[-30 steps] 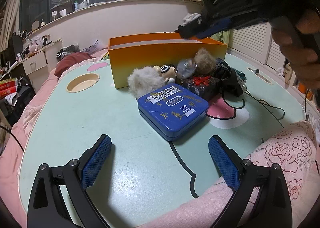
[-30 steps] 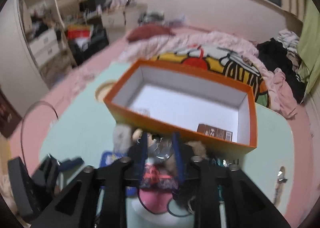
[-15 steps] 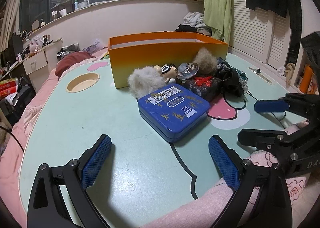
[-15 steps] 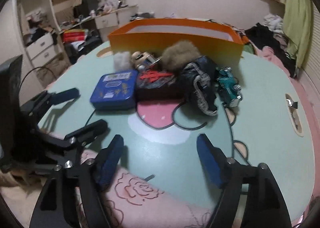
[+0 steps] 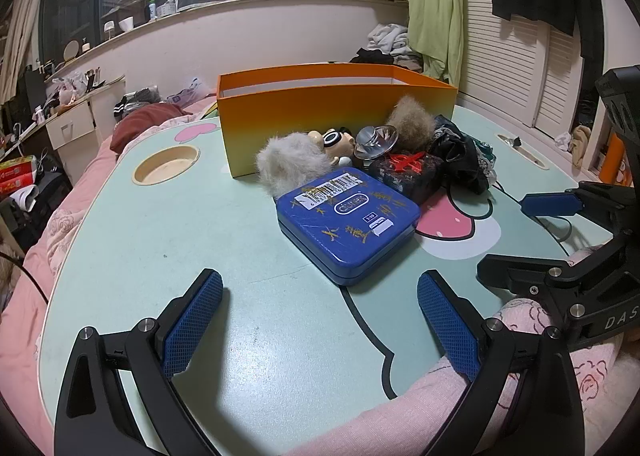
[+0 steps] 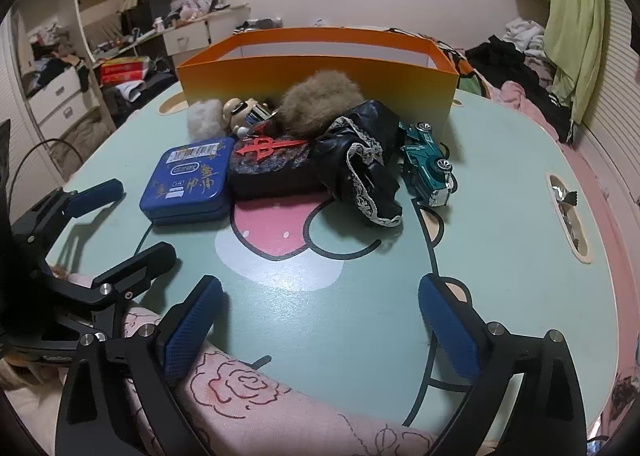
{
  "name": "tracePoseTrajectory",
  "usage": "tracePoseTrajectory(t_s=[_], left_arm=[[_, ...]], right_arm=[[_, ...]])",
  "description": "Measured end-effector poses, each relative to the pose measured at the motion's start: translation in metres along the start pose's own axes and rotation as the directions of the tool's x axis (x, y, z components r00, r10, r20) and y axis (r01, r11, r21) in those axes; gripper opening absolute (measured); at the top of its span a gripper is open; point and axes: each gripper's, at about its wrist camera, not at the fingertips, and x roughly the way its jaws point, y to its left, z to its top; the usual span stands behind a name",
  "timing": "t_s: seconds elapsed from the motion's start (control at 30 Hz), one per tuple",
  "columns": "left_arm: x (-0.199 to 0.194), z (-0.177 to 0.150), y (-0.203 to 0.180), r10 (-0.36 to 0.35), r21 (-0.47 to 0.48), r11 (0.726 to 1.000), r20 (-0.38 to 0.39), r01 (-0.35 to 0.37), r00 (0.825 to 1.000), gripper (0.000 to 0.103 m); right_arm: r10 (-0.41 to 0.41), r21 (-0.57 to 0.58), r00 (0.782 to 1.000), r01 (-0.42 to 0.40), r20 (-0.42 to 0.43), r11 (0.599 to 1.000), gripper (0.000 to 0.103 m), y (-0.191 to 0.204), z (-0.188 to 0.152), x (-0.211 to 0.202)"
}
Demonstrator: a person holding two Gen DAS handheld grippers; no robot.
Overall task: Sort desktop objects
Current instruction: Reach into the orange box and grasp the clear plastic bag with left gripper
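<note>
Clutter, mid-frame on table (image 6: pixel 500 240): blue tin (image 6: pixel 188 179), fur puffs, toy car (image 6: pixel 428 163), black cloth, all w/ orange box (image 6: pixel 320 71) behind. Left gripper (image 5: pixel 320 320): jaws wide, empty. Right gripper (image 6: pixel 320 320): jaws opening, nothing btwn.

— What's different from a second ago?
— The right gripper (image 6: pixel 320 320) is down from above the orange box (image 6: pixel 320 73) to the table's (image 6: pixel 500 215) near edge, jaws opening, empty.
— And the silver cup?
— On the pile (image 5: pixel 376 141) now.
</note>
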Motion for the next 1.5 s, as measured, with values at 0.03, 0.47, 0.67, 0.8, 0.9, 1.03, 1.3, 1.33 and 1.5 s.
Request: tracePoseTrajectory(t_s=[0.03, 0.47, 0.67, 0.8, 0.9, 1.03, 1.3, 1.33, 1.5], left_arm=[[0.000, 0.000, 0.000, 0.000, 0.000, 1.000, 0.000, 0.000, 1.000, 0.098], [0.000, 0.001, 0.001, 0.003, -0.005, 1.000, -0.008, -0.003, 1.000, 0.098], [-0.015, 0.015, 0.007, -0.004, -0.014, 1.000, 0.032, 0.004, 0.999, 0.098], [-0.032, 0.050, 0.013, 0.036, -0.035, 0.999, 0.127, -0.032, 0.991, 0.098], [-0.027, 0.087, 0.025, 0.049, -0.115, 0.993, 0.112, -0.036, 0.993, 0.098], [0.006, 0.134, 0.037, 0.008, -0.193, 0.981, -0.025, -0.012, 1.000, 0.098], [0.072, 0.161, 0.024, 0.095, -0.195, 0.973, -0.148, -0.123, 0.984, 0.098], [0.078, 0.158, 0.025, 0.089, -0.195, 0.973, -0.170, -0.122, 0.981, 0.098], [0.094, 0.151, 0.026, 0.064, -0.221, 0.968, -0.235, -0.118, 0.970, 0.098]], right_arm=[[0.000, 0.000, 1.000, 0.000, 0.000, 1.000, 0.099, -0.001, 0.000, 0.000], [0.002, 0.002, 1.000, -0.002, 0.003, 1.000, 0.099, 0.001, 0.000, 0.000], [0.008, 0.008, 1.000, -0.008, 0.009, 1.000, 0.100, 0.001, 0.000, -0.001], [0.005, 0.006, 1.000, -0.005, 0.010, 1.000, 0.100, 0.005, -0.002, -0.002], [0.005, 0.006, 1.000, -0.005, 0.010, 1.000, 0.100, 0.005, -0.002, -0.002], [0.005, 0.006, 1.000, -0.005, 0.011, 1.000, 0.100, 0.005, -0.002, -0.002], [0.007, 0.007, 1.000, -0.007, 0.011, 1.000, 0.100, 0.007, -0.002, -0.002], [0.007, 0.007, 1.000, -0.007, 0.011, 1.000, 0.100, 0.007, -0.002, -0.002], [0.008, 0.007, 1.000, -0.008, 0.012, 1.000, 0.100, 0.006, -0.002, -0.002]])
